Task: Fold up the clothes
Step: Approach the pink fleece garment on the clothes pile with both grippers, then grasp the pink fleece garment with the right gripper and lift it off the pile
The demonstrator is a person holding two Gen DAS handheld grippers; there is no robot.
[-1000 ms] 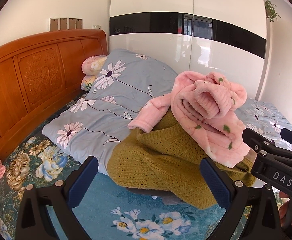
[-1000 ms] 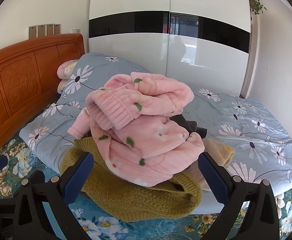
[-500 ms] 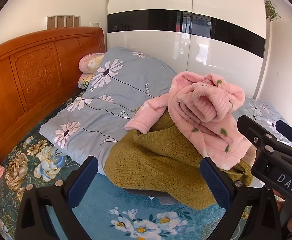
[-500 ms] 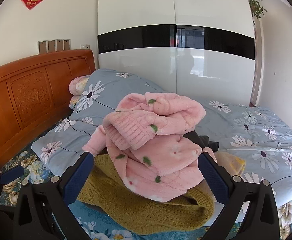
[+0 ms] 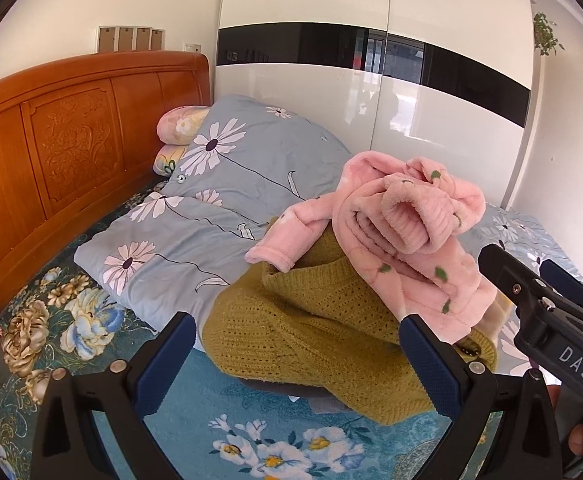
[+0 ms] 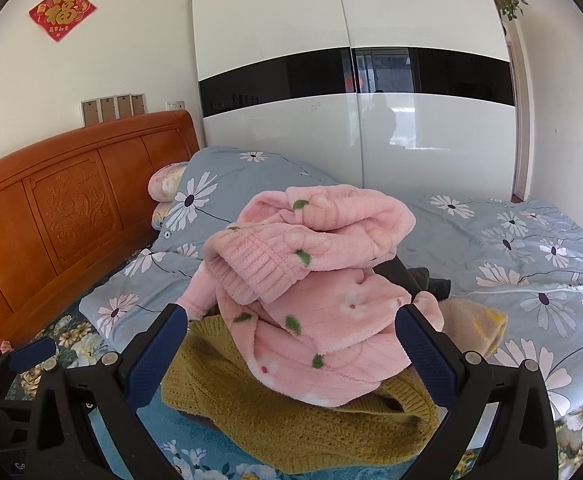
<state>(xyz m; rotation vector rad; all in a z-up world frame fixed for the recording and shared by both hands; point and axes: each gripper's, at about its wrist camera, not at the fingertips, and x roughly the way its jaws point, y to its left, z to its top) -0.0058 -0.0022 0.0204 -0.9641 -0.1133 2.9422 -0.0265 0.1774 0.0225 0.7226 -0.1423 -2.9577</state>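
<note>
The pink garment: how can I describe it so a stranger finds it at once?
On the bed, a heap of clothes lies on the grey daisy quilt. The pink garment tops it, over a mustard knit sweater; only it is fluffy fleece with small green leaf marks.

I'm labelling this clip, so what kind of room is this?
Most likely a home bedroom: a bed with a carved wooden headboard, a daisy-print duvet, and a sliding-door wardrobe.

The pink fleece jacket (image 6: 315, 304) covers most of the dark garment (image 6: 419, 280) and part of the mustard sweater (image 6: 291, 412). A fingertip (image 5: 581, 438) shows, the hand hidden.
</note>
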